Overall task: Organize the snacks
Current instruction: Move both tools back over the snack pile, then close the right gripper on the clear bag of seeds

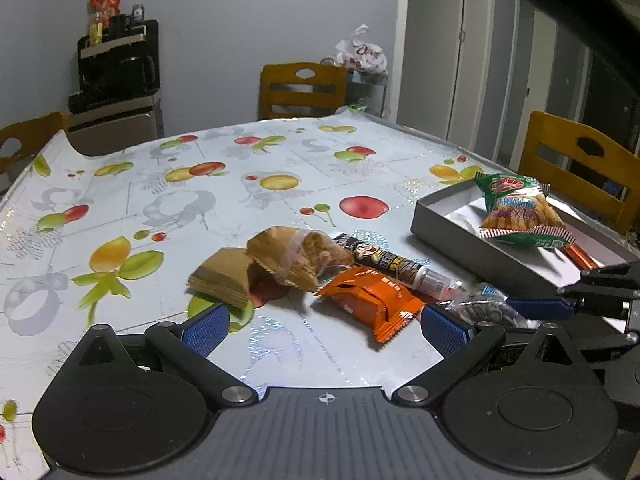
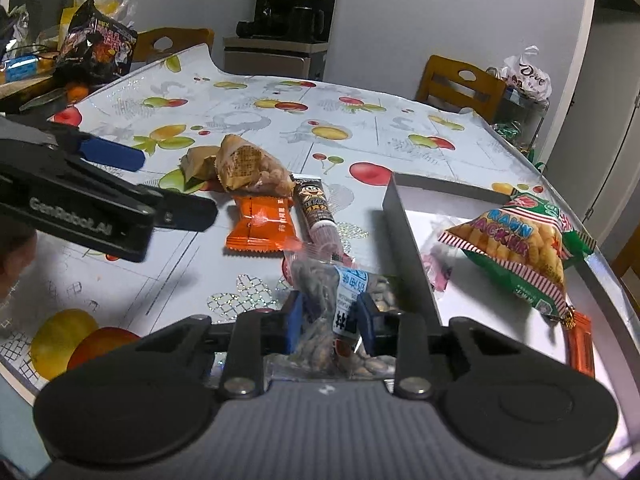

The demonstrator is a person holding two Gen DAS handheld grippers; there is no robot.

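My right gripper point(image 2: 330, 320) is shut on a clear bag of nuts point(image 2: 320, 292) lying on the table just left of a grey box point(image 2: 404, 236). The box holds a green prawn cracker bag point(image 2: 516, 248), a pink wrapped sweet point(image 2: 438, 268) and an orange pack point(image 2: 582, 344). On the table lie an orange snack pack point(image 1: 374, 300), a brown tube snack point(image 1: 396, 266) and two brown paper-wrapped snacks point(image 1: 280, 262). My left gripper point(image 1: 324, 326) hangs open just in front of the orange pack, nothing between its fingers. The nut bag point(image 1: 484, 308) shows beside its right finger.
A fruit-print tablecloth point(image 1: 160, 208) covers the table. Wooden chairs point(image 1: 302, 90) stand at its far side and right. A black snack bag point(image 2: 98, 46) and clutter sit at the far left corner in the right wrist view. A black appliance point(image 1: 116, 64) stands on a cabinet by the wall.
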